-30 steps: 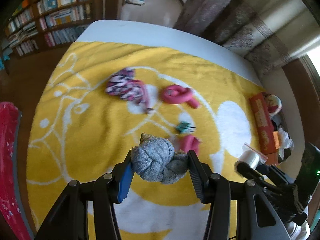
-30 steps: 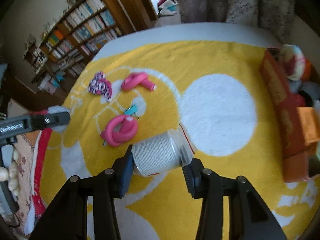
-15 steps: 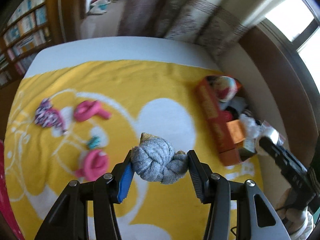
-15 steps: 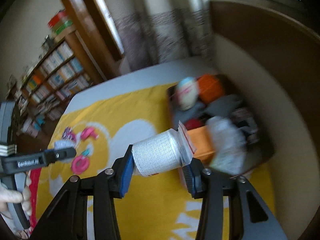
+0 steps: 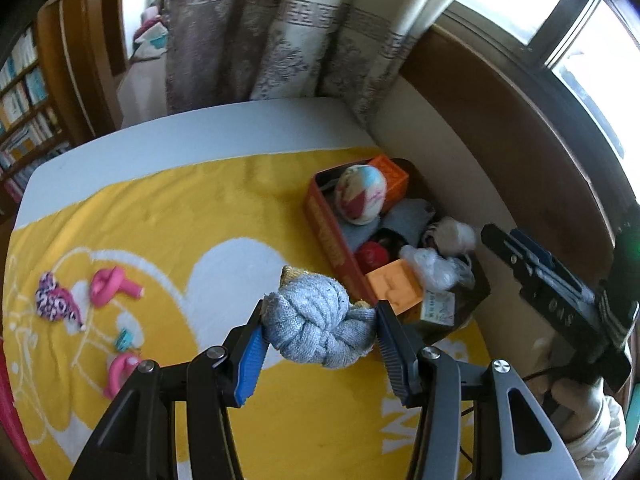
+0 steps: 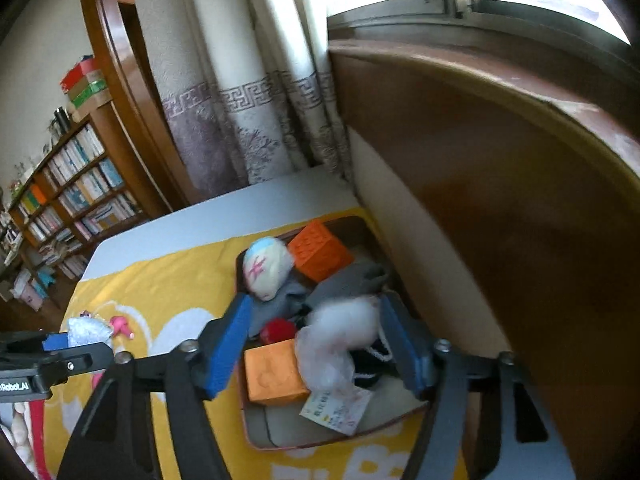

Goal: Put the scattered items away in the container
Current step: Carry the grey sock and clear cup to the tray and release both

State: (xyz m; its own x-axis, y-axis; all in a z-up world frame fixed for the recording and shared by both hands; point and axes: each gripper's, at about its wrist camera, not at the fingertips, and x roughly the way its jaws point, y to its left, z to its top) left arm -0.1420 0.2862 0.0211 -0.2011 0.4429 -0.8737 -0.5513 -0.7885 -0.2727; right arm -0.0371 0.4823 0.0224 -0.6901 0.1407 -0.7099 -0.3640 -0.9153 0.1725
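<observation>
My left gripper [image 5: 320, 336] is shut on a knotted grey sock bundle [image 5: 320, 320] and holds it above the yellow blanket, just left of the red container [image 5: 332, 240]. My right gripper [image 6: 320, 340] is open above the container [image 6: 248, 420]. A white roll in a clear bag [image 6: 340, 336] lies blurred between its open fingers, over the items in the box. The box holds orange blocks [image 6: 276, 372], a painted ball [image 6: 266, 268], grey cloth and a red ball. Two pink loops [image 5: 108, 284], a patterned cloth [image 5: 54, 302] and a teal clip [image 5: 125, 338] lie on the blanket at left.
The container sits on the yellow blanket [image 5: 200, 216] at the bed's right edge, against a brown wall panel [image 6: 500, 220] under a window. Curtains [image 5: 260, 40] hang behind the bed. Bookshelves [image 6: 68, 200] stand at far left. A red cloth edges the blanket at lower left.
Both grippers swung right from the blanket to the container. My right gripper opened and let go of the bagged white roll over the box. My left gripper still holds the sock bundle.
</observation>
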